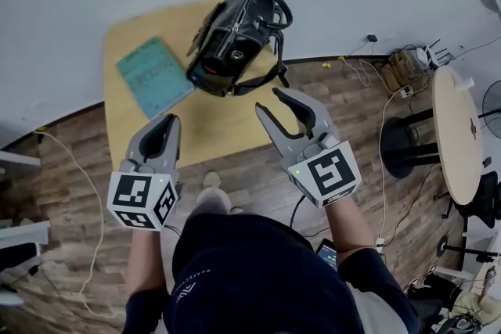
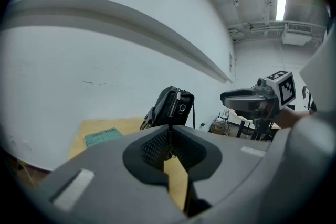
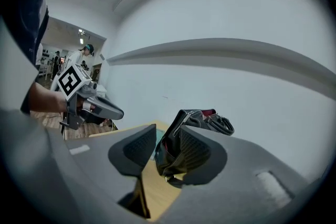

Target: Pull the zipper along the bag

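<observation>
The black bag (image 1: 239,35) stands on the tan table (image 1: 211,125), upper centre, with both grippers short of it. The left gripper (image 1: 166,123) is almost pressed together on nothing; the right gripper (image 1: 268,101) is spread and empty. I'd brace the bag with 1 gripper, then pinch the zipper (image 2: 175,104) pull squarely.
</observation>
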A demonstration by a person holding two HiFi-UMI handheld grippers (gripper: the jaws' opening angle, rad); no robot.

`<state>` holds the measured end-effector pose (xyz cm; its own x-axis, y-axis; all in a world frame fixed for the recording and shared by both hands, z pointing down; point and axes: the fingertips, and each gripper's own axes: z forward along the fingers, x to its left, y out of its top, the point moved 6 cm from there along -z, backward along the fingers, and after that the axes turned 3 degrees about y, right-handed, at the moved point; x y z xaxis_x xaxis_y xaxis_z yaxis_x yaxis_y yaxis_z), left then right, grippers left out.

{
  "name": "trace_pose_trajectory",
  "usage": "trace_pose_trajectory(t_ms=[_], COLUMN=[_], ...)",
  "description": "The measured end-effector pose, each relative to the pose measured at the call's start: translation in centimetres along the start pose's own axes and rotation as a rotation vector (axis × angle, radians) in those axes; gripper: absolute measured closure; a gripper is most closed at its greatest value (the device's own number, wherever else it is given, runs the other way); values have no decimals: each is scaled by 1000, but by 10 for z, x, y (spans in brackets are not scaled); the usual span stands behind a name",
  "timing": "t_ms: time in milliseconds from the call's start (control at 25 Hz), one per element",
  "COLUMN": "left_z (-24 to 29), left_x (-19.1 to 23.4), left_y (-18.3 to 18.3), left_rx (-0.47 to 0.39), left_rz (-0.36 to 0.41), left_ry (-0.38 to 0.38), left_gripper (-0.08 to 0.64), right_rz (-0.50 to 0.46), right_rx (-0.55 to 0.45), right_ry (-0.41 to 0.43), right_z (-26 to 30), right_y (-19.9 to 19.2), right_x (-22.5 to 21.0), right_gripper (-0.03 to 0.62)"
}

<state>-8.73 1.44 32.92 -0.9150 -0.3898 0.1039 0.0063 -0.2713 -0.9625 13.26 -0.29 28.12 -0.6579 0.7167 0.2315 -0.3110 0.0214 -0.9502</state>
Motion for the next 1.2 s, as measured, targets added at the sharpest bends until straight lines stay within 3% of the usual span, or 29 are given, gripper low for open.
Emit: trace_pose_trajectory(t_ms=[400, 1200], left_z=[63, 88], left_x=[33, 77], left_y=[16, 6], left_rx=[7, 15], left_rz=[-8, -60], left_ry=[-68, -148], left_gripper=[528, 528], right_rz=[-186, -573], right_rx=[61, 308], right_ry=[-19, -167], right_z=[68, 131], right_y=[27, 24], right_x=[-32, -25], right_gripper=[445, 425])
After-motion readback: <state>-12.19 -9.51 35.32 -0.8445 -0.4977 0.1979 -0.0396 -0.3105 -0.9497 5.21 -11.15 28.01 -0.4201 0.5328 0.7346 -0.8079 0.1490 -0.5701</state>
